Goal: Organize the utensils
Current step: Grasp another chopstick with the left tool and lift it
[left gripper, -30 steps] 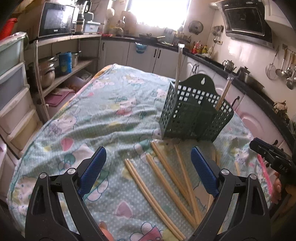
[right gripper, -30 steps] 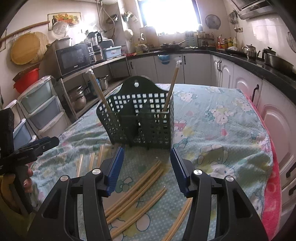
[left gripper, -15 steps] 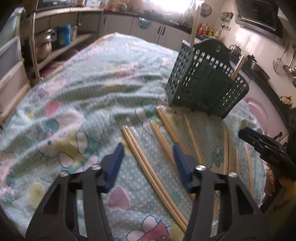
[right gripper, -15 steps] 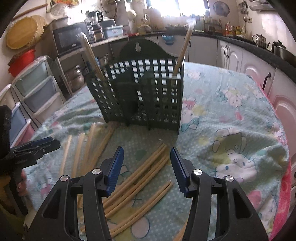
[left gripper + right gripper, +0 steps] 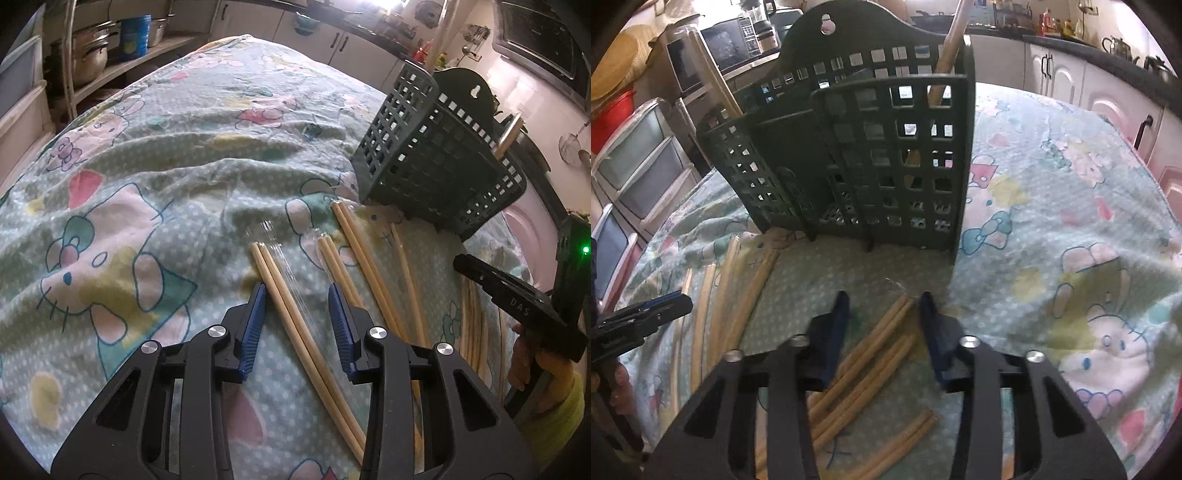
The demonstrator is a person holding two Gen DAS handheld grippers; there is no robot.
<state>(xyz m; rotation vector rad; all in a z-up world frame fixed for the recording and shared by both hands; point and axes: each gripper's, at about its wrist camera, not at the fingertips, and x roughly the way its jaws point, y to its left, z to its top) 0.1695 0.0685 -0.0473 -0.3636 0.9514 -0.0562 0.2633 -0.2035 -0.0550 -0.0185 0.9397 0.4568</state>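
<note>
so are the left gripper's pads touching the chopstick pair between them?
Apart. The left wrist view shows the left gripper with jaws just closing around the chopstick pair; tablecloth shows between each pad and the sticks.

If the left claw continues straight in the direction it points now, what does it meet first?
Most likely the pair of chopsticks lying between its open pads, whose jaws have just been closing, and then the patterned cloth beneath. The green basket stands farther off to the right, outside that line, though depth is hard to judge.
</note>
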